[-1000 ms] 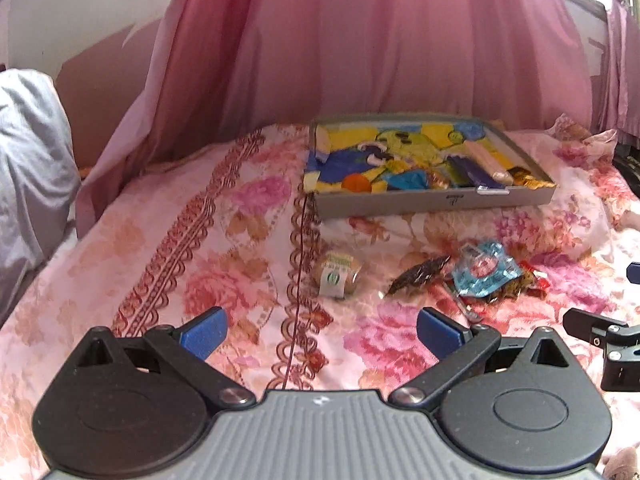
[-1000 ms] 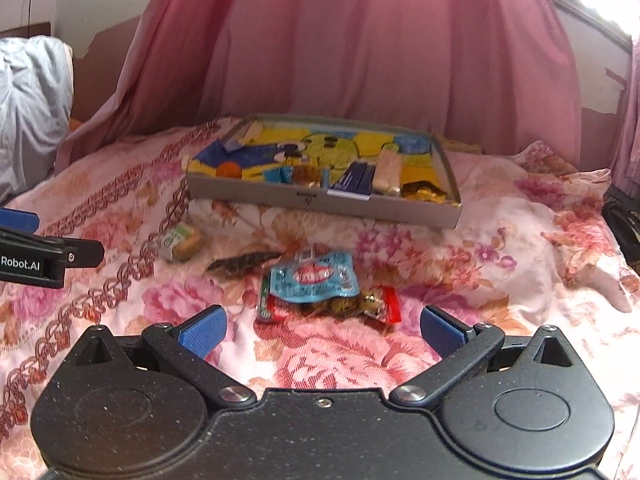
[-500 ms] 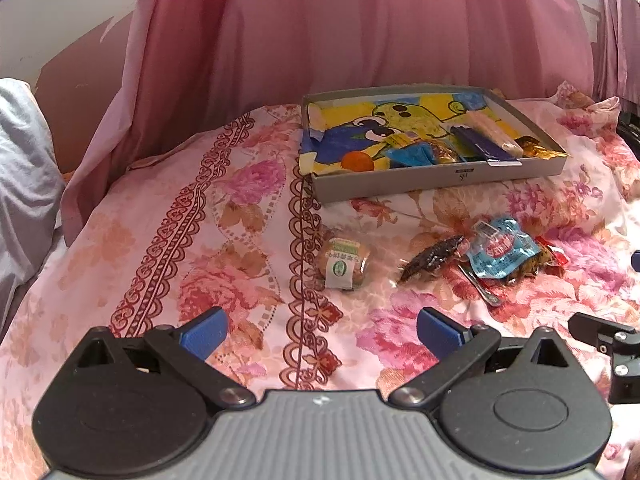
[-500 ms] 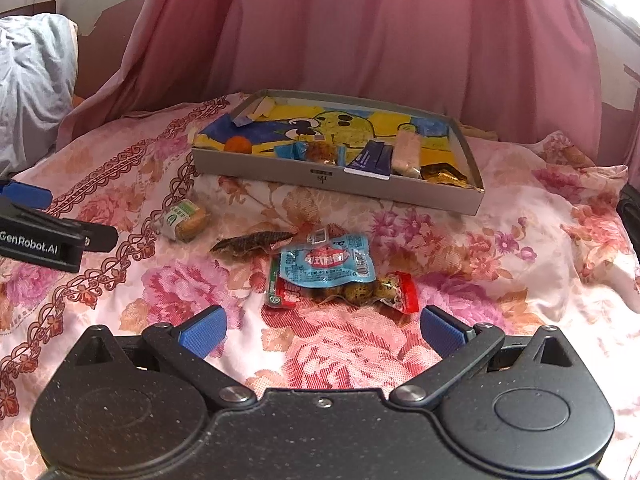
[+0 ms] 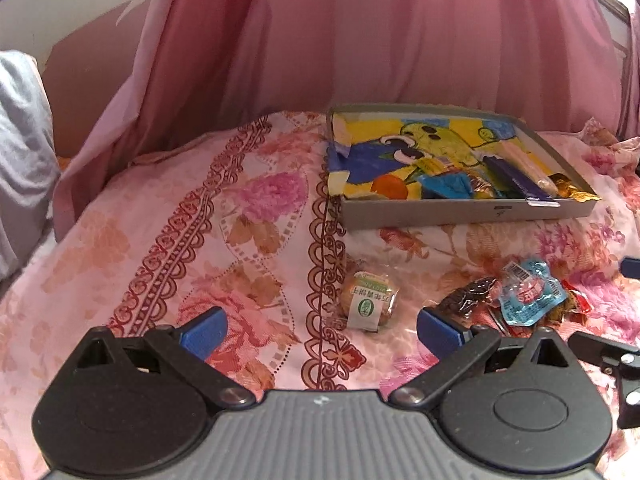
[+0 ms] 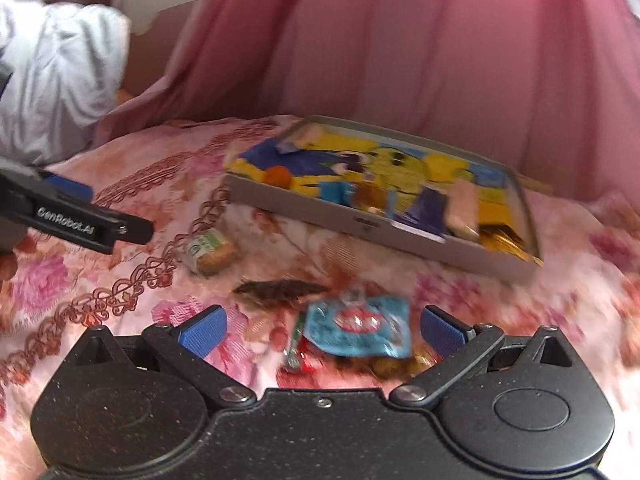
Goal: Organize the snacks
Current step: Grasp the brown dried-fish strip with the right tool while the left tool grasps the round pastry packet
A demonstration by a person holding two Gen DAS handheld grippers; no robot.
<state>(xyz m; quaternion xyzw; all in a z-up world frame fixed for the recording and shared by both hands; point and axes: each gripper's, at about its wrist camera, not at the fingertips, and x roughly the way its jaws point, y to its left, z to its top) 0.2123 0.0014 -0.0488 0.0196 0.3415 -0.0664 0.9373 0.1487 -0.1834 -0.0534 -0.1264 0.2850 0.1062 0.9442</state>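
While your left gripper (image 5: 318, 330) and right gripper (image 6: 322, 330) hover over the floral bedspread (image 5: 248, 236), both sets of jaws are spread wide and grasp nothing. Nearest your left gripper lies a wrapped round pastry (image 5: 370, 298). Just beside it to the right sit a dark snack packet (image 5: 466, 298) and a blue snack pouch (image 5: 530, 294). Beyond these rests the shallow grey box (image 5: 460, 214), with several snacks grouped along its near right edge.

A floral bedspread (image 5: 248, 216) lies before pink curtains (image 5: 360, 40), a grey pillow (image 5: 20, 152) (crumpled) at left.
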